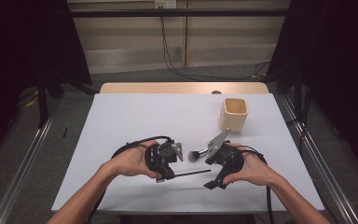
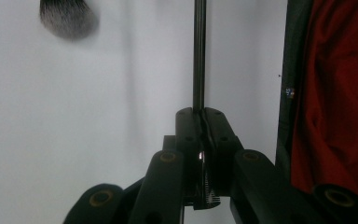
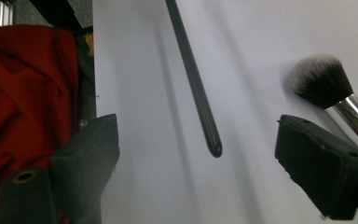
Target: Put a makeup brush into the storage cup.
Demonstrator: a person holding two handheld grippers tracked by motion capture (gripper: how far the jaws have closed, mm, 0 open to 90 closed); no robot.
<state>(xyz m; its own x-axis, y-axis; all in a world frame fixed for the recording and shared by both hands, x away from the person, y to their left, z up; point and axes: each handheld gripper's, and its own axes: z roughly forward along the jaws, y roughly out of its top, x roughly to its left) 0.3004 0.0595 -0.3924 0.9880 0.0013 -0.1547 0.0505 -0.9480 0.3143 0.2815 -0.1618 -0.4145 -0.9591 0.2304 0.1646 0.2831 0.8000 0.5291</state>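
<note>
Holding: left gripper (image 1: 164, 176) has its jaws pressed together on one end of a thin black rod (image 1: 192, 173), at 6 o'clock on the table (image 1: 121, 121).
Rod: slim, dark, round, with a blunt rounded tip; it runs from the left jaws toward 3 o'clock, level, a thin shadow beneath it. In the left gripper view the rod (image 2: 199, 51) rises straight from the shut pads to 12 o'clock.
Right gripper: right gripper (image 1: 210, 179) points toward 9 o'clock with jaws wide apart, nothing pressed between them; in the right gripper view the rod (image 3: 193, 79) tip lies between the two pads, touching neither.
Brush: a makeup brush (image 1: 208, 149) with dark, pale-tipped bristles and a shiny metal ferrule, lying just past the hands, head toward 9 o'clock; its head (image 3: 319, 79) sits just above the right-hand pad in the right gripper view.
Cup: a pale wooden cup (image 1: 234, 113), open-topped, upright, at 1 o'clock, apart from the brush handle.
Edge: red cloth (image 3: 23, 93) below the near table edge.
</note>
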